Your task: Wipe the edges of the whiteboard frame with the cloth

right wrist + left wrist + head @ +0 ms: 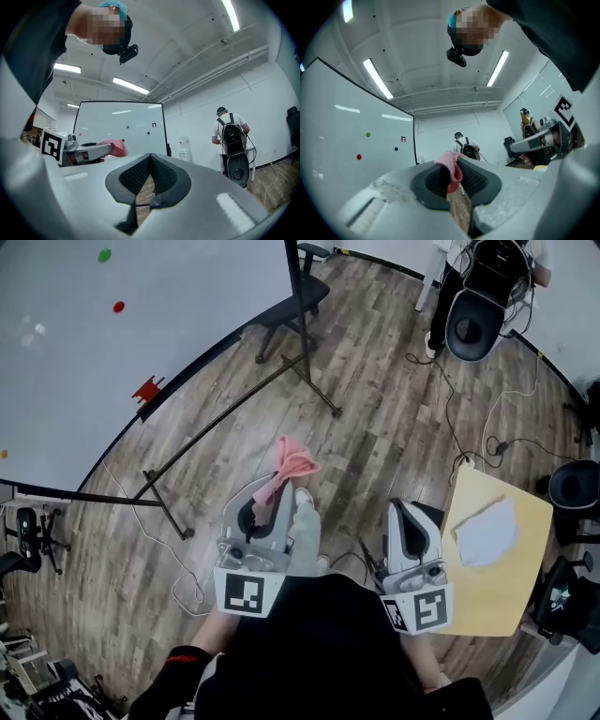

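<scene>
A pink cloth (289, 467) sticks out of my left gripper (265, 497), which is shut on it; in the left gripper view the cloth (451, 166) is pinched between the dark pads. The whiteboard (103, 343) fills the upper left of the head view, on a black stand with its dark frame edge (292, 277) at its right side. It also shows in the left gripper view as a whiteboard (351, 140) and in the right gripper view as a whiteboard (122, 129) farther off. My right gripper (405, 521) is shut with nothing in it, its pads (161, 176) meeting.
The stand's black legs (234, 409) spread over the wooden floor. A yellow table (502, 559) with a white cloth (486, 531) stands at right. Office chairs (473, 320) and cables lie at the back. A person with a backpack (230, 136) stands by the far wall.
</scene>
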The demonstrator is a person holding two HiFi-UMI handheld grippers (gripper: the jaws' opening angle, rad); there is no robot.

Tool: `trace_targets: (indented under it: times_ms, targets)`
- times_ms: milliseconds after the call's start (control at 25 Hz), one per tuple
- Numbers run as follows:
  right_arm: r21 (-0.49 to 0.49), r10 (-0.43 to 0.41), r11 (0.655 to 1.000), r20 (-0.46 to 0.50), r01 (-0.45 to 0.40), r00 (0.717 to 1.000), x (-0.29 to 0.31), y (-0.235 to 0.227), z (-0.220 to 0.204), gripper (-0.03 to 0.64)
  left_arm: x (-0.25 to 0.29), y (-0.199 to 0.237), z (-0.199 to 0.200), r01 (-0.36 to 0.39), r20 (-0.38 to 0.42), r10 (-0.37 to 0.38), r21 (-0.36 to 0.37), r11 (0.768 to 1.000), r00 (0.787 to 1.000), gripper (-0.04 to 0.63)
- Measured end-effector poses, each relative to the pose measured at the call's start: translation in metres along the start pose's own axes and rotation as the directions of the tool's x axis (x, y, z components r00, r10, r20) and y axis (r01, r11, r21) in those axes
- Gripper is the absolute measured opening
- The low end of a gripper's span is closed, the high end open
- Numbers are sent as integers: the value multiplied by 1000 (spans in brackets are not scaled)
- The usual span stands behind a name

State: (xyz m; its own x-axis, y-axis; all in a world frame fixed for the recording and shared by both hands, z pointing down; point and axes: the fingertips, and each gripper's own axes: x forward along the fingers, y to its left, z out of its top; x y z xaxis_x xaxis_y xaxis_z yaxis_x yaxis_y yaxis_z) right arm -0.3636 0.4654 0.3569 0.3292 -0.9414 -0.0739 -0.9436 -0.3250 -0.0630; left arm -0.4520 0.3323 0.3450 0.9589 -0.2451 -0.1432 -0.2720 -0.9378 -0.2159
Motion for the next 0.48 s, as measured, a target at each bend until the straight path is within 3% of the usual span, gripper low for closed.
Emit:
trace_targets:
  times_ms: [480]
  targets:
    - [-41,-20,999,-14,19,1000,123,-53,15,2,123,65,-15,26,24,-25,-19,999,999,37]
